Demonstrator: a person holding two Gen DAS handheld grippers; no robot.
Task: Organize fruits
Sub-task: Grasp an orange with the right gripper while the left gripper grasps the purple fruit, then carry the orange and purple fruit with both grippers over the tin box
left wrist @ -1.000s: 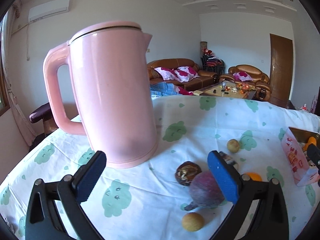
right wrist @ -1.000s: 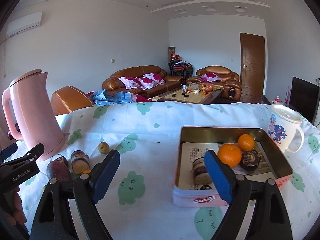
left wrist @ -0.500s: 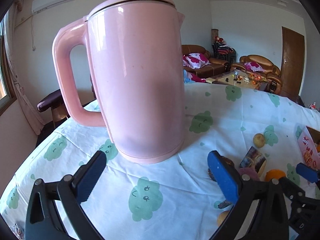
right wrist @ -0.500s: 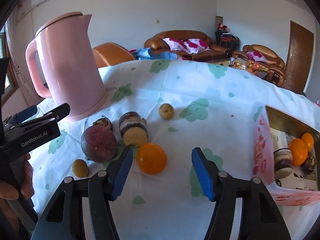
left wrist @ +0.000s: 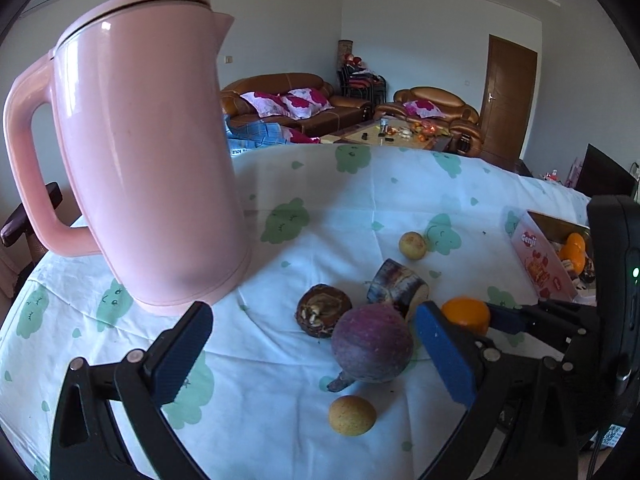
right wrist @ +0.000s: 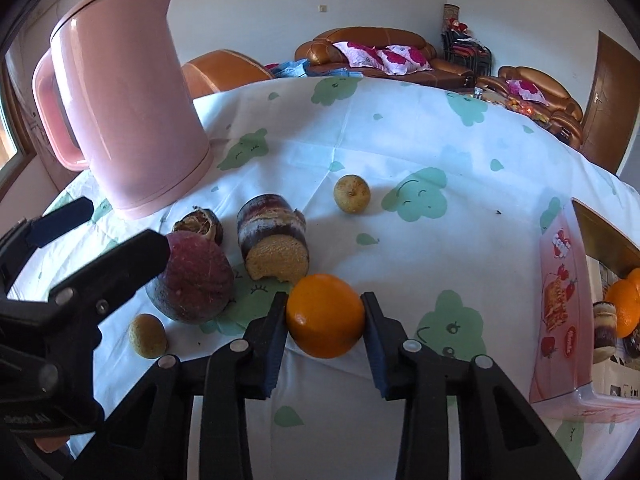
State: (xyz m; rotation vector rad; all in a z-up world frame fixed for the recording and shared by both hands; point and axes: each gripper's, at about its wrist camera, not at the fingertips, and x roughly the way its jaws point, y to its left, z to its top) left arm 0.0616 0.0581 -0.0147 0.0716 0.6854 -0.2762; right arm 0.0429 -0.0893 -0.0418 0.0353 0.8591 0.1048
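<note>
My right gripper (right wrist: 324,320) is shut on an orange (right wrist: 325,315) that rests on the tablecloth; the orange also shows in the left wrist view (left wrist: 466,315). My left gripper (left wrist: 312,356) is open, with a purple round fruit (left wrist: 371,343) between its jaws, near the right one. Around it lie a small yellow fruit (left wrist: 352,415), a dark brown fruit (left wrist: 323,310), a cut cane piece (left wrist: 398,288) and a yellow-green fruit (left wrist: 412,245). A pink tin (right wrist: 560,312) at the right holds oranges (right wrist: 624,307).
A tall pink kettle (left wrist: 140,152) stands at the left, close to my left gripper. The table has a white cloth with green prints (left wrist: 360,200). Sofas and a door are far behind.
My right gripper moved forward and closed on the orange. My left gripper swung right, so the kettle slid left and the purple fruit came between its jaws.
</note>
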